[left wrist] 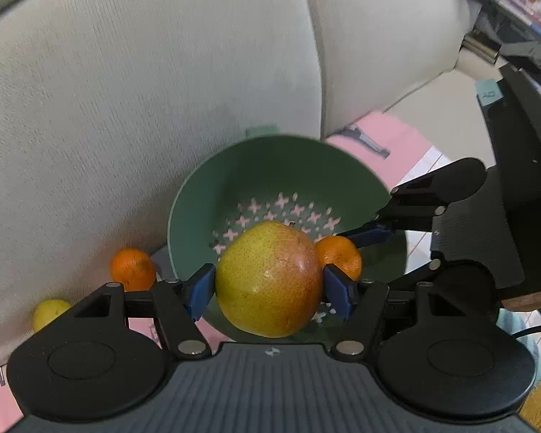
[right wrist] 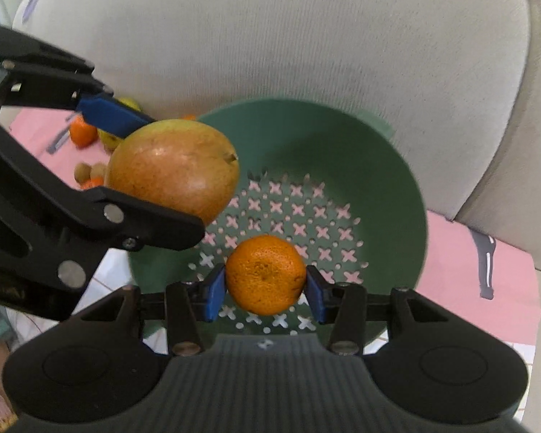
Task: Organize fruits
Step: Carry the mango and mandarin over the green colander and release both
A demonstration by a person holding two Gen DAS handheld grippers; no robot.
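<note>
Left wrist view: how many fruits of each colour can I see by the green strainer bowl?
Orange round mandarins: 2
Yellow-red speckled pear: 1
Small yellow lemon-like fruit: 1
Total: 4

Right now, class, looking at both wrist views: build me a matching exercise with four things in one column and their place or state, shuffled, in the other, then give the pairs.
Things:
1. pear
2. held orange
3. colander
4. lemon

Places or states:
A. lying by the cushion, on the pink cloth
B. clamped in the right gripper
C. empty, beneath both grippers
D. clamped in the left gripper

Pairs: 1-D, 2-B, 3-C, 4-A
</note>
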